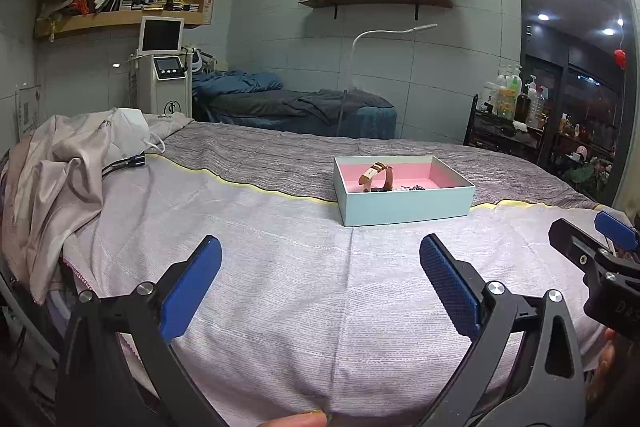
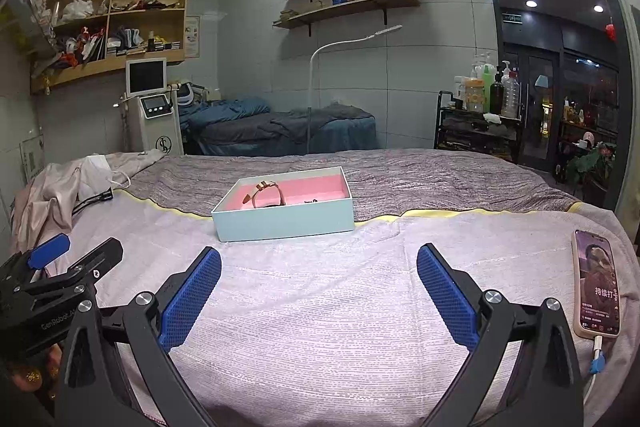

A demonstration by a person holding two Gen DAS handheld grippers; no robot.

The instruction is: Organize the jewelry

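In the left wrist view, the left gripper [image 1: 320, 269] hangs released over the bed [image 1: 280, 287], its two blue, dimpled rubber pads [image 1: 450, 283] spread wide with nothing between them. Ahead sits one rectangular box [image 1: 404, 205], pale blue card outside and pink inside, across the yellow seam where the lilac woven sheet meets a grey streaked blanket. One watch [image 1: 378, 177] with a tan strap stands looped on edge in the box, and a small dark chain [image 1: 416, 188] lies just beside it. The right gripper [image 1: 600, 247] shows at the right edge, apart from the box. In the right wrist view, the right gripper [image 2: 319, 277] is likewise released, two textured blue pads wide and bare. The same box [image 2: 286, 223] lies ahead with the watch [image 2: 268, 195] inside. One phone [image 2: 597, 289], screen lit and cable plugged in, lies flat at the right; the left gripper [image 2: 64, 263] shows at the left.
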